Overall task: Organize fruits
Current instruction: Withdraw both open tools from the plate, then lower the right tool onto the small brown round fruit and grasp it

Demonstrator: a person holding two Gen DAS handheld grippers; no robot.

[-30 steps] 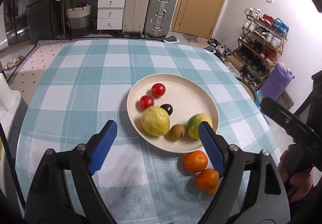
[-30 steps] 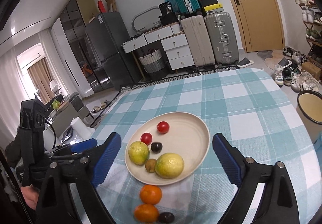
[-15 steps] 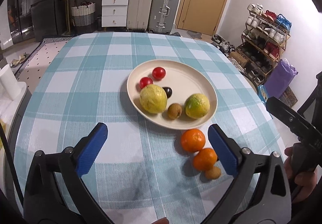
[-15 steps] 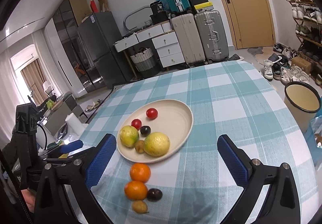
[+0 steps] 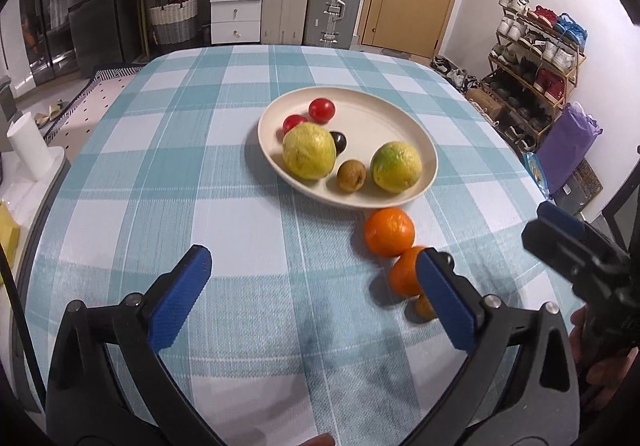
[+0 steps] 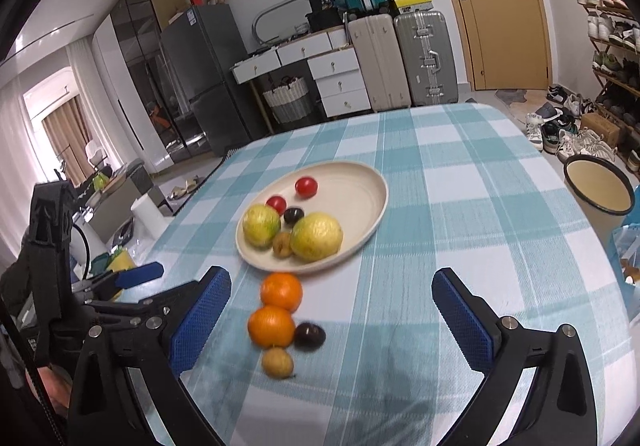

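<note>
A cream plate [image 5: 384, 113] [image 6: 360, 181] on the checked tablecloth holds two red tomatoes [image 5: 321, 109], two yellow-green guavas [image 5: 309, 152] [image 6: 316, 237], a dark plum [image 5: 340, 141] and a brown kiwi [image 5: 351, 175]. Beside the plate lie two oranges [image 5: 388, 232] [image 6: 271, 326], a dark plum [image 6: 309, 334] and a small brown fruit [image 6: 277, 362]. My left gripper [image 5: 312, 286] is open and empty, above the cloth short of the plate. My right gripper [image 6: 332, 310] is open and empty, above the loose fruits.
The table edge curves close on both sides. A white paper roll [image 5: 28, 149] stands off the table at left. A bin [image 6: 600, 193] and shoe rack [image 5: 536, 49] stand at right. Suitcases [image 5: 332, 1] and drawers line the back wall.
Both grippers have drawn back and up from the plate, so the loose fruits near the table edge now show. Both stayed open. No fruit moved.
</note>
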